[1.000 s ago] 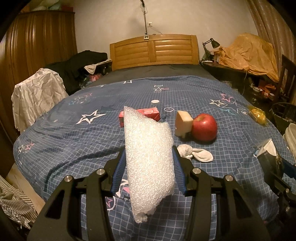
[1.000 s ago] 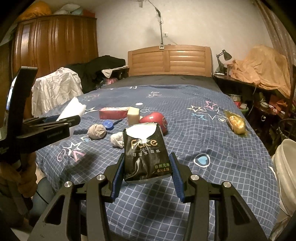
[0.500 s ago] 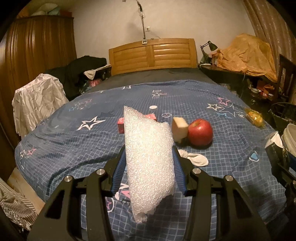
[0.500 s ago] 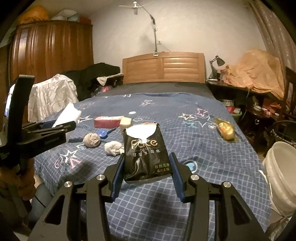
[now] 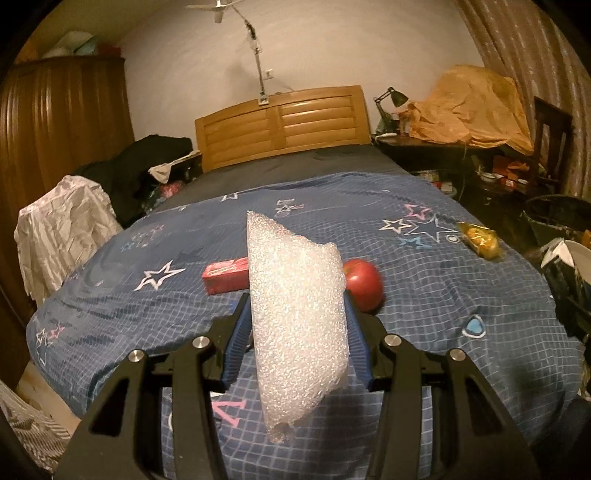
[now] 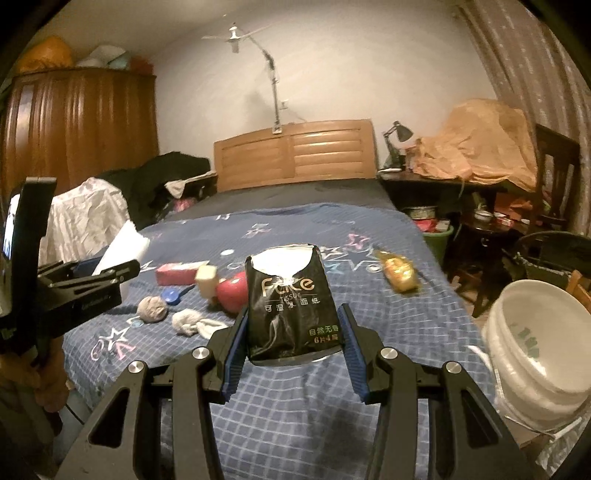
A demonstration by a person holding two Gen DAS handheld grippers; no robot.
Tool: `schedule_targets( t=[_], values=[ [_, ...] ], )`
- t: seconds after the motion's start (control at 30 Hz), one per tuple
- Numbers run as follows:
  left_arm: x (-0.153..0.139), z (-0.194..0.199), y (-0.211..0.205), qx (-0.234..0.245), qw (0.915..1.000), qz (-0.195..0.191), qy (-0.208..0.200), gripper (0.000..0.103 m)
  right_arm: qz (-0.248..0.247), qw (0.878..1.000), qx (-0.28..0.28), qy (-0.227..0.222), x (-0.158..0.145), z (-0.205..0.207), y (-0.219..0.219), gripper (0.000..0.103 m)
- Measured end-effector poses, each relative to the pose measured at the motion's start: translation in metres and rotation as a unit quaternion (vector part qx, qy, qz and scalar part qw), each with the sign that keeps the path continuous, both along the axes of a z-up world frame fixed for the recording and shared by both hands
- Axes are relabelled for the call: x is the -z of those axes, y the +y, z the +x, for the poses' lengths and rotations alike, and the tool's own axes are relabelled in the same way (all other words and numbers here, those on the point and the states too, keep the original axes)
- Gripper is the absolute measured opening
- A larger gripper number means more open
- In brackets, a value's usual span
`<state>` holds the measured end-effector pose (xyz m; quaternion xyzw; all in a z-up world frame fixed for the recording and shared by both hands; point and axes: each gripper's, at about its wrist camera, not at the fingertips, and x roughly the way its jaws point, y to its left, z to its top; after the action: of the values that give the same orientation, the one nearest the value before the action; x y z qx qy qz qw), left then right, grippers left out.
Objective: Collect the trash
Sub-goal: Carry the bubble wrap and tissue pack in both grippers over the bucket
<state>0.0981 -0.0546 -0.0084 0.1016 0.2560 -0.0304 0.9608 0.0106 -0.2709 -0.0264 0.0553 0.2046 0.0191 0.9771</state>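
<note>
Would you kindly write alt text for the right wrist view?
The right gripper is closed on a black tissue pack above a blue star-print bed. A white bucket stands at right.

A home bedroom: ahead of the gripper lies a bed with star-print bedding, a wooden headboard beyond, a wardrobe far left, a ceiling fan overhead.

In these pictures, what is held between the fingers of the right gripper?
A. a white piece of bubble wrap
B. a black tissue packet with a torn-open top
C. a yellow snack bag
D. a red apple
B: in the right wrist view the right gripper is shut on the black tissue packet with a torn-open top, while the white piece of bubble wrap sits in the left gripper.
</note>
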Motion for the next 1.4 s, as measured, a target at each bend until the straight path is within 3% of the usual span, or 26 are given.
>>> schedule_targets(
  t=[0.4, 0.7, 1.07, 1.4],
  values=[
    [-0.003, 0.003, -0.066, 0.060, 0.9981, 0.013, 0.001, 0.046, 0.013, 0.997, 0.074, -0.011, -0.003, -0.027, -0.076, 0.048],
    [-0.004, 0.007, -0.143, 0.128, 0.9915, 0.020, 0.004, 0.046, 0.007, 0.989, 0.147, -0.010, -0.009, -0.053, -0.154, 0.048],
    [-0.001, 0.010, -0.242, 0.222, 0.9742, 0.036, 0.018, 0.046, 0.008, 0.976, 0.216, 0.000, -0.031, -0.085, -0.263, 0.048],
    [0.004, 0.017, -0.329, 0.298, 0.9524, 0.043, 0.047, 0.046, 0.019, 0.971, 0.234, 0.035, -0.043, -0.092, -0.335, 0.048]
  ],
)
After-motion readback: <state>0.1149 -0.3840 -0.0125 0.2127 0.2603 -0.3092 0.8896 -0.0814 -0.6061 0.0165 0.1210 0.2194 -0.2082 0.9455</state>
